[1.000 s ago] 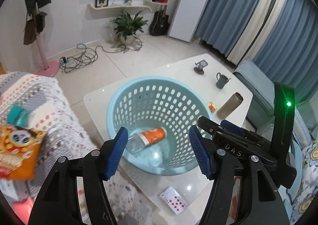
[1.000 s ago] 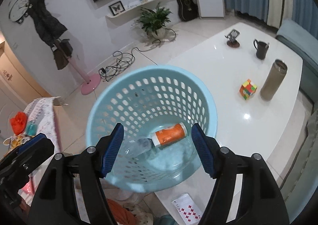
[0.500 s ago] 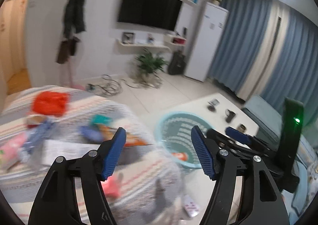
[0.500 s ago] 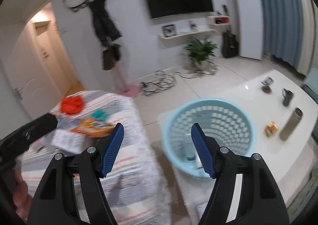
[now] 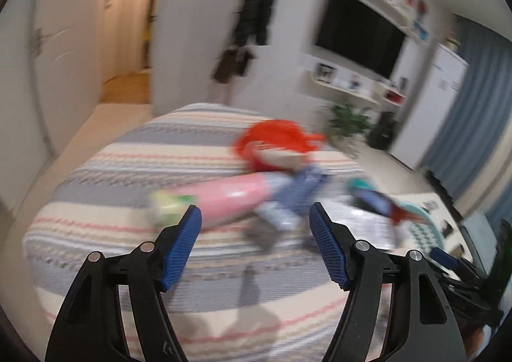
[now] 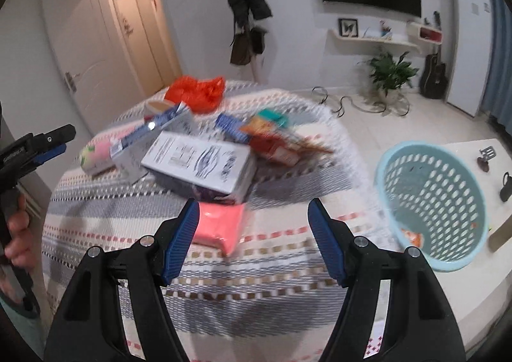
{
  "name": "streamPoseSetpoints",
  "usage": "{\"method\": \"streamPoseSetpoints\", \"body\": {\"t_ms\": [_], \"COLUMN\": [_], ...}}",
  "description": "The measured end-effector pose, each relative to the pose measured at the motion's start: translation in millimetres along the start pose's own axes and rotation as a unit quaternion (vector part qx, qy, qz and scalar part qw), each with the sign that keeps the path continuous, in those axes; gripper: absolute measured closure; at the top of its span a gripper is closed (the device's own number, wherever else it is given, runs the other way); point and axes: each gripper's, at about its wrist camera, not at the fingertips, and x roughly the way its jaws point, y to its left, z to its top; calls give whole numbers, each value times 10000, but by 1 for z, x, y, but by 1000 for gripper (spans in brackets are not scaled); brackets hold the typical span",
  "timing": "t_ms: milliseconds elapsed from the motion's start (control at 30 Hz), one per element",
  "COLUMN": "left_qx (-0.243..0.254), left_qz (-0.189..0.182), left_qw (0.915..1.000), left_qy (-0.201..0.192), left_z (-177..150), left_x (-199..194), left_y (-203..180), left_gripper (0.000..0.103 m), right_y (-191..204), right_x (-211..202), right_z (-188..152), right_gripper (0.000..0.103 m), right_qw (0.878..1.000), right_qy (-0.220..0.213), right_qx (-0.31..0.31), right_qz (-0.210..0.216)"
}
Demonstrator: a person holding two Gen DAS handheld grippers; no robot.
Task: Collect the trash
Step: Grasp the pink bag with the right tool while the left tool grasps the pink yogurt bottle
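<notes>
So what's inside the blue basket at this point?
The blue basket shows an orange-and-white item at its bottom. The near wall hides the rest, and blur hides what the item is.

A woven striped cloth cover (image 6: 224, 269) looks matt and rough. The perforated basket (image 6: 432, 199) is smooth pale-blue plastic. The white box (image 6: 198, 163) is printed cardboard; the red bag (image 6: 195, 91) is thin, crinkled plastic.

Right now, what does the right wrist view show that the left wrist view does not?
Only the right wrist view shows the white box, the pink packet and the whole blue basket. Only the left wrist view shows a long pink tube, blurred. Both share the red bag and the striped cover, and each open, empty claw.
</notes>
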Motion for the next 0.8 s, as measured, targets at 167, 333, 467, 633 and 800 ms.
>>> {"method": "streamPoseSetpoints", "body": {"t_ms": [167,333,467,633,800], "left_qx": [-353,-422,-465,-272,-108], "left_qz": [202,174,-274,-716,-1360], "left_qw": [9989,9975,9963,9941,9854], "left_qy": [232,533,672,771,1014], "left_z": [1,-4,-12,-22,-40], "left_x": [16,39,47,42,29], "left_y": [51,71,68,54,37], "left_gripper": [29,26,27,29,33], "right_y": [10,11,10,15,23], "right_x": [20,29,35,42,46], "right_z": [0,0,-1,-2,-5], "right_gripper": [37,37,37,47,56], "right_qw": [9998,9996,9992,9986,9976], "right_qy": [183,292,386,494,584], "right_qx": [-38,-41,-36,-176,-259], "right_qz": [59,15,-1,37,275]}}
